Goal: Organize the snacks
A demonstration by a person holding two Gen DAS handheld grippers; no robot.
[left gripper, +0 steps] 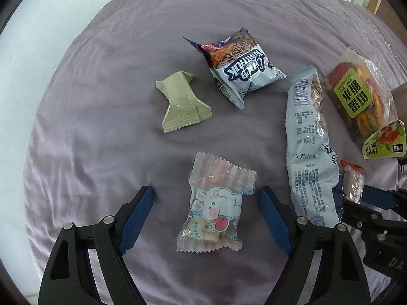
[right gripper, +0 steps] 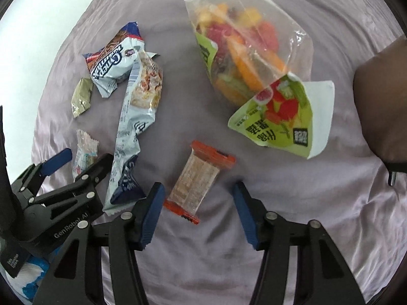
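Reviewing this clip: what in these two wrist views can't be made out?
- Brown object at the right edge, right wrist view: cut off by the frame; identity unclear.
- Long pale-blue snack bag, left wrist view: lower end hidden behind the left gripper.
- Clear bag of mixed dried fruit, right wrist view: blurred; pieces indistinct.
- Small clear pink-striped candy packet, right wrist view: lower part hidden by the left gripper.

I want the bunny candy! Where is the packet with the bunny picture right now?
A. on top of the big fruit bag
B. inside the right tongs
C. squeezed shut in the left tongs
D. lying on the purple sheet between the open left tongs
D: the bunny packet lies flat on the purple sheet, between the spread fingers of the left tongs, which stand apart from it on both sides.
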